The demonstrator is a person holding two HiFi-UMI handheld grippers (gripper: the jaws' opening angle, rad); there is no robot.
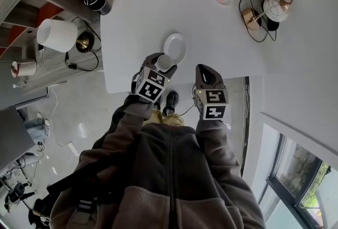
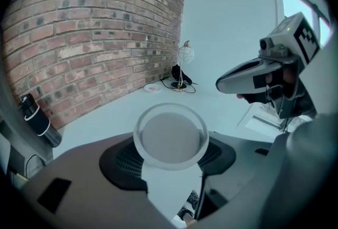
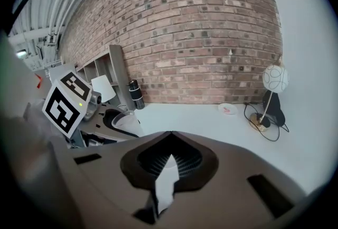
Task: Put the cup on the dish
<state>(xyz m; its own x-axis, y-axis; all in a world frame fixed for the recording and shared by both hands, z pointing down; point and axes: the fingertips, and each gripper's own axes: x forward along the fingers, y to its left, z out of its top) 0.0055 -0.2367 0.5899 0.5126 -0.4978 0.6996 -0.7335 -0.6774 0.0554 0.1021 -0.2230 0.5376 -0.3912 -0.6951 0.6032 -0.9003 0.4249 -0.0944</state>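
Over the table in the head view, the left gripper had the cup right at the near rim of the dish; couldn't tell if it was touching yet. The right gripper hung just beside it. Left gripper view showed the jaws pinching the cup's sidewall, open mouth facing the camera. It looked like thin clear plastic to me, so probably light, a bit slick and easy to crush. I'd grip the wall below the rim, gently. Right gripper view showed those jaws pressed together with nothing between them.
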